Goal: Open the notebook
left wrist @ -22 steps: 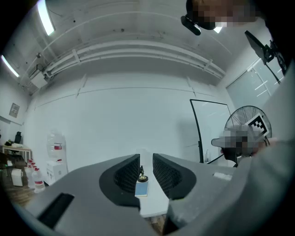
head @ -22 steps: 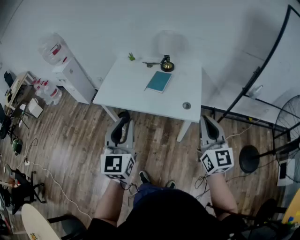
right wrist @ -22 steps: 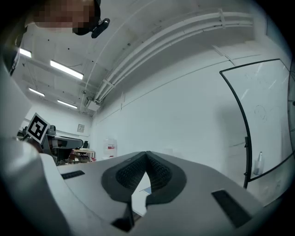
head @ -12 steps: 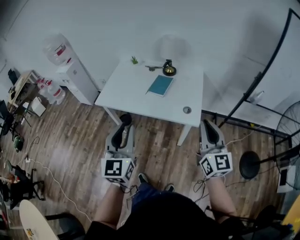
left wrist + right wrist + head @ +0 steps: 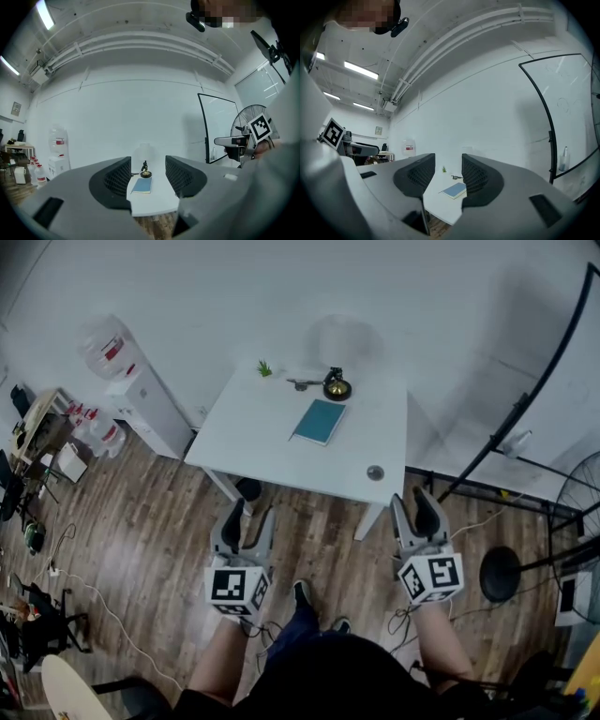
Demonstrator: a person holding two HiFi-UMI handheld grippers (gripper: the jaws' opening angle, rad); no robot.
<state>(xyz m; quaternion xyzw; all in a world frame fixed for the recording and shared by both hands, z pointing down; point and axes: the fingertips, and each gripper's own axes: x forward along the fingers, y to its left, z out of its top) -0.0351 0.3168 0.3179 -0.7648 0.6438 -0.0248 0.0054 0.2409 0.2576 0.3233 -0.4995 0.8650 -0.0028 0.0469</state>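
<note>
A closed teal notebook (image 5: 319,421) lies flat on the white table (image 5: 272,451), toward its far side. It shows between the jaws in the left gripper view as the notebook (image 5: 142,185) and in the right gripper view as the notebook (image 5: 455,190). My left gripper (image 5: 244,518) hovers over the wooden floor in front of the table's near edge, open and empty. My right gripper (image 5: 419,510) is level with it at the table's right front corner, also open and empty. Both point level toward the table, well short of the notebook.
A small brass figurine (image 5: 336,386), a dark flat item (image 5: 302,383) and a tiny green plant (image 5: 264,368) stand at the table's far edge; a round grommet (image 5: 375,472) is near its front right. A water dispenser (image 5: 131,381) is left, a black stand (image 5: 525,409) and fan base (image 5: 499,573) right.
The view has shifted slightly; both grippers have edged forward toward the table. Their jaws remain open and nothing has been touched.
</note>
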